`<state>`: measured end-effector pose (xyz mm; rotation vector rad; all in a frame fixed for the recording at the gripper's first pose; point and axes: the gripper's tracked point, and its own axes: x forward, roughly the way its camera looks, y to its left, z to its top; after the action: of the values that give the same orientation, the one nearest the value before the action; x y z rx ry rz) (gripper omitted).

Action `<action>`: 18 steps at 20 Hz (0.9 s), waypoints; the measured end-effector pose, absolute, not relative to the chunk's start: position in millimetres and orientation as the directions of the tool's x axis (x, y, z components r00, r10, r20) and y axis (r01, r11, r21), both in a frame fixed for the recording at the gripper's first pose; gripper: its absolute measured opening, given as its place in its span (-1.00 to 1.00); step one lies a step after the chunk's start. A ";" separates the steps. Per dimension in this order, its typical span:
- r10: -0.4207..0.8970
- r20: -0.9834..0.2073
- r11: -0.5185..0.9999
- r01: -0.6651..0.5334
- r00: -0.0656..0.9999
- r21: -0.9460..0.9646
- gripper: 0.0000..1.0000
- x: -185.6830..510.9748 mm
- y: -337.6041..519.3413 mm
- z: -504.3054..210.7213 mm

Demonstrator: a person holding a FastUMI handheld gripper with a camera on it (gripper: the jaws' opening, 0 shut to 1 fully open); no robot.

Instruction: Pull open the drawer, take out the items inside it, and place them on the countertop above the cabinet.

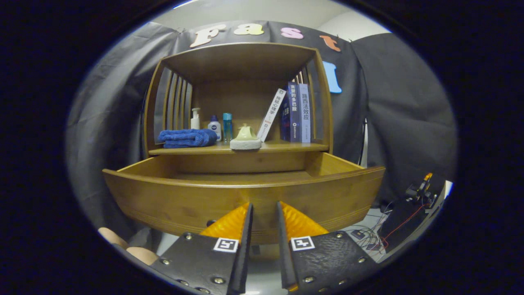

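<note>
The wooden cabinet's drawer (245, 196) stands pulled out toward me, and its curved front fills the space just beyond my fingers. The strip of drawer floor I can see over the front looks bare; the near part is hidden behind the front panel. My gripper (265, 213) hangs low in front of the drawer front, slightly open with a narrow gap and nothing between the fingers. A small dark knob (211, 223) peeks out left of the left finger. On the countertop (286, 146) above the drawer rests a pale sponge with a light green piece on it (245, 139).
Also on the countertop are a folded blue towel (187, 138), three small bottles (213, 126) behind it, and several books (294, 112) leaning at the right. A shelf roof spans overhead. Cables and equipment (405, 217) lie on the floor to the right.
</note>
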<state>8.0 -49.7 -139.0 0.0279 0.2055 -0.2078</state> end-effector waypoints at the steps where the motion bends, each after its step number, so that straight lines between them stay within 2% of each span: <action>1: -0.202 -0.214 0.978 0.210 0.956 0.013 -0.28 10.6 -50.7 -140.7; 2: -0.217 -0.218 0.974 0.227 0.951 0.022 -0.28 12.8 -57.0 -141.7; 6: -0.203 -0.240 0.966 0.235 0.949 0.111 0.07 25.1 -65.7 -143.1; 10: -0.198 -0.214 0.977 0.211 0.956 0.038 0.46 42.8 -70.0 -135.3; 14: -0.214 -0.190 0.976 0.205 0.958 -0.069 0.46 59.7 -71.4 -131.5; 18: -0.206 -0.187 0.979 0.201 0.960 -0.045 0.45 71.7 -71.6 -135.2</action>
<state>71.7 -71.6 -135.2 -0.0259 0.1925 -0.2062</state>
